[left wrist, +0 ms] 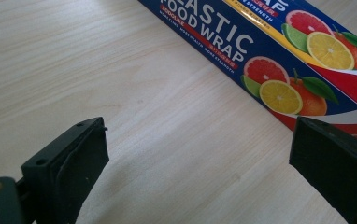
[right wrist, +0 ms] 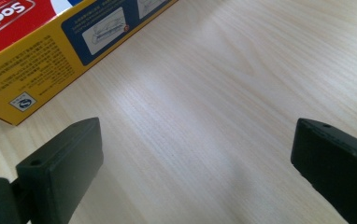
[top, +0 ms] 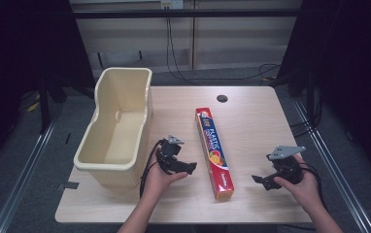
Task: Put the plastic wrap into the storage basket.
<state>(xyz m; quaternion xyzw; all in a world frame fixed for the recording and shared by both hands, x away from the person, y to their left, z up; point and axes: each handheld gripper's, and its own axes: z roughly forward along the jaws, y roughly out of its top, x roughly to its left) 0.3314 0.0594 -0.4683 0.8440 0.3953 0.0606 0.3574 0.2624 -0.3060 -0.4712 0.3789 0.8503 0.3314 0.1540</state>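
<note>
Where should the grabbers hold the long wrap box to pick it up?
Probably across its narrow width, one near each end. The wrap box lies flat and long between the left gripper and right gripper, both open, so each can come in from its own side.

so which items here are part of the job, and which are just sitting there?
In play:
plastic food wrap box
left hand-held gripper, open
right hand-held gripper, open

Just there:
cream plastic bin
cable hole in the table

Lab recording station: bare wooden table (top: 251, 126), black curtains (top: 348, 58), floor cables (top: 271, 73), metal rails (top: 23, 165)
</note>
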